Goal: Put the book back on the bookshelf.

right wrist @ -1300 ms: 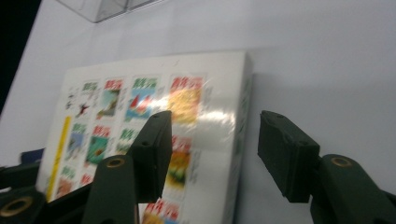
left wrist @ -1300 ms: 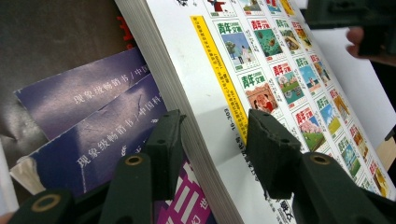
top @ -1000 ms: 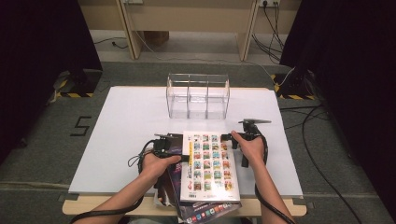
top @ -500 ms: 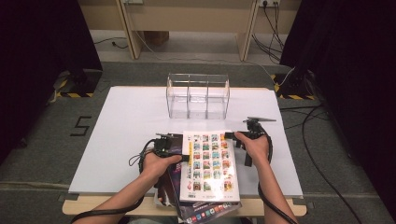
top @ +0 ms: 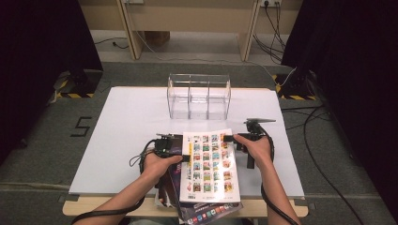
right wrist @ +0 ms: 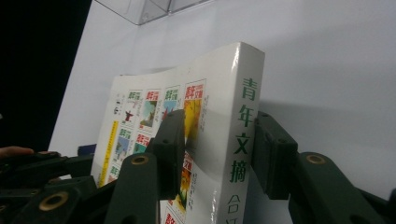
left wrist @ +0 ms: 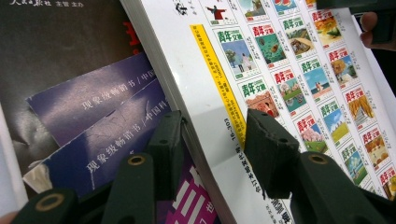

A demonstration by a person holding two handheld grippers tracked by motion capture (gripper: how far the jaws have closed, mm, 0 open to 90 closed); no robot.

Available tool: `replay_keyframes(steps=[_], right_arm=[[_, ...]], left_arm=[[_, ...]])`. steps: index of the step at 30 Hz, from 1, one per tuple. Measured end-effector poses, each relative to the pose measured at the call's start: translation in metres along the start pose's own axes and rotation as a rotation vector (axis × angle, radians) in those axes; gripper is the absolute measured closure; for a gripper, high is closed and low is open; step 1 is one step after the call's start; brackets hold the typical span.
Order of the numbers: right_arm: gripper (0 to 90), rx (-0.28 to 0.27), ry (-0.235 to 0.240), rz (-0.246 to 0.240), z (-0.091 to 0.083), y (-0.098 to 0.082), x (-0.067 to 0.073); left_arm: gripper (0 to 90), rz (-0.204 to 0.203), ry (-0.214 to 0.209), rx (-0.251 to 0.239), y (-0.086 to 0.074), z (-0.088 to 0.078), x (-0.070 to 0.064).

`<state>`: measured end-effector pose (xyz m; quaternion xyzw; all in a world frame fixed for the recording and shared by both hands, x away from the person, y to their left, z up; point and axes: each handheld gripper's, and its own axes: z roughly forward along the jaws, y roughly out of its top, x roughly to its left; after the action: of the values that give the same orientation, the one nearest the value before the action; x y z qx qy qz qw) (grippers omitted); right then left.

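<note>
At the tabletop's near edge, a white magazine lies on a stack of darker ones. Left tool is clamped on its page edge; right tool, jaws just reopened slightly after closing, grips its spine. Beyond stands a clear organizer.

Glossy paper cover on the white magazine, smooth, catching glare near its lower edge; thick block of matt paper pages along its side. Darker magazines beneath, also coated paper, faintly creased and scuffed. Clear, shiny plastic for the three-part box. Smooth matt white top on the table, pale wood at its front edge. Matt black plastic on the left gripper and right gripper, with small brass-coloured metal rivets. Dull grey carpet on the floor.
</note>
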<state>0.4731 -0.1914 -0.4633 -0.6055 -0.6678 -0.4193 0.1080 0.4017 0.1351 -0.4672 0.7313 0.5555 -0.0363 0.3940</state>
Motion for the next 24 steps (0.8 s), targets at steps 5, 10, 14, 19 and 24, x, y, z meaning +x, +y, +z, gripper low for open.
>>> replay_keyframes(steps=[5,10,14,19,24], right_arm=[[59.0,0.007,-0.001,-0.005,0.000,0.000,0.000],[60.9,-0.006,0.007,-0.016,0.000,-0.001,-0.002],[70.6,-0.044,0.057,-0.008,-0.004,-0.001,0.001],[72.5,-0.041,0.093,0.027,-0.008,0.000,0.004],[71.4,-0.030,0.104,0.004,-0.009,0.005,0.009]], left_arm=[[56.5,-0.002,-0.003,0.000,0.000,0.000,0.000],[56.6,-0.009,-0.004,-0.004,-0.001,0.000,0.001],[57.0,-0.029,-0.017,-0.002,0.000,-0.001,0.004],[57.0,-0.028,-0.018,-0.003,0.000,-0.002,0.004],[57.1,-0.028,-0.018,-0.005,0.000,-0.002,0.005]])
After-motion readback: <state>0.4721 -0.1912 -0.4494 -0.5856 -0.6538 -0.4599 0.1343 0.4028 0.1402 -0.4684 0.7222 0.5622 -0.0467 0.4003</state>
